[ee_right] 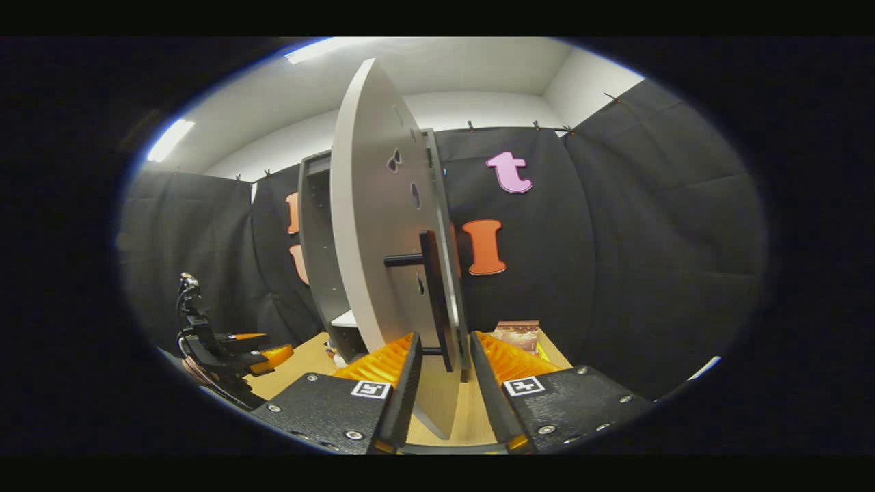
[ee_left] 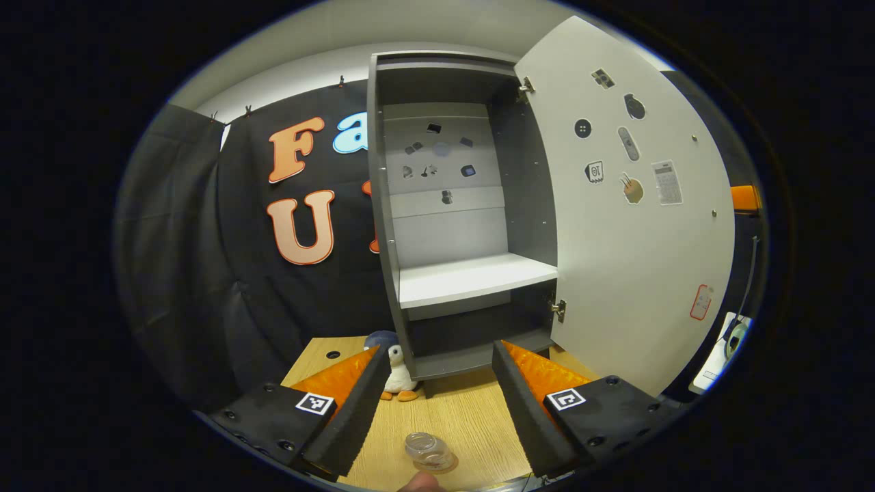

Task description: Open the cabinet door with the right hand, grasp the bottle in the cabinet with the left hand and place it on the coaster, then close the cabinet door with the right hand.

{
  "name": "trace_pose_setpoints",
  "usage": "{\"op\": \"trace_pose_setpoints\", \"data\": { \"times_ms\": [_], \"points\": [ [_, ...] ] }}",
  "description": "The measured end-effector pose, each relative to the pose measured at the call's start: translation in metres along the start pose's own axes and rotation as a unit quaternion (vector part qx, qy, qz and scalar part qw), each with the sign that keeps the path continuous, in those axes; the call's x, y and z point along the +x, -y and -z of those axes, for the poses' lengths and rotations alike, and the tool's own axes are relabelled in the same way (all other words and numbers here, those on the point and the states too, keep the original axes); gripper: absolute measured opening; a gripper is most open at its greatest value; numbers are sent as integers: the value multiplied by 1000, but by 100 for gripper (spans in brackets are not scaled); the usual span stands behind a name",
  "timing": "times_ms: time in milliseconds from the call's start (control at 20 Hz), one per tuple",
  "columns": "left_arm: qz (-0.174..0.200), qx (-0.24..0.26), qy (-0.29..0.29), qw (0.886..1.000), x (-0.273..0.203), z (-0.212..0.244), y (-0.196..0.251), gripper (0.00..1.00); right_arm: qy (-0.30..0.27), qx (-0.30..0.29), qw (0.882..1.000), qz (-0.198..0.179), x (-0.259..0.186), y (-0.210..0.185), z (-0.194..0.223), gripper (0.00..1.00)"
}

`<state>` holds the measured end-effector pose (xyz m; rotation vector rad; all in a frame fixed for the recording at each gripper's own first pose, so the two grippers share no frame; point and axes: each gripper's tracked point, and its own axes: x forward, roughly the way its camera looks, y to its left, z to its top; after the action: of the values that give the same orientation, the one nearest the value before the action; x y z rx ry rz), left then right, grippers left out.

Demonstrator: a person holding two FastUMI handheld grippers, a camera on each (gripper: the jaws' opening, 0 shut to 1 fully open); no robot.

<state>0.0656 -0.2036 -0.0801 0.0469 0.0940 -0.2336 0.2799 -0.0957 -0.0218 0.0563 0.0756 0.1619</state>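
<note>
A small clear bottle (ee_left: 427, 451) stands on a round coaster (ee_left: 448, 467) on the wooden table, low in the left gripper view. My left gripper (ee_left: 435, 355) is open above it, fingers wide apart and holding nothing. The grey cabinet (ee_left: 472, 205) has its white door (ee_left: 636, 225) swung wide, and its shelf (ee_left: 475, 277) is bare. In the right gripper view the door (ee_right: 372, 225) is nearly edge-on. My right gripper (ee_right: 443, 336) straddles the door's free edge and the lower end of the black handle (ee_right: 432, 301). Its fingers are a narrow gap apart, with space visible on both sides of the handle.
A small penguin toy (ee_left: 396, 374) sits on the table at the cabinet's left foot. A fingertip (ee_left: 418, 484) shows just below the bottle. A brown packet (ee_right: 516, 335) lies behind the right fingers. The left gripper (ee_right: 225, 348) and its holder appear at the far left.
</note>
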Motion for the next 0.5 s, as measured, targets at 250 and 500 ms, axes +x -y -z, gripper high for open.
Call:
{"op": "trace_pose_setpoints", "data": {
  "times_ms": [250,500],
  "points": [
    [-2,0,-2,1000,-4,0,-39,97,-11,7,1000,-27,20,-63,10,46],
    [-23,-11,-10,1000,-8,10,-93,98,-15,1,999,-39,42,-106,15,51]
  ]
}}
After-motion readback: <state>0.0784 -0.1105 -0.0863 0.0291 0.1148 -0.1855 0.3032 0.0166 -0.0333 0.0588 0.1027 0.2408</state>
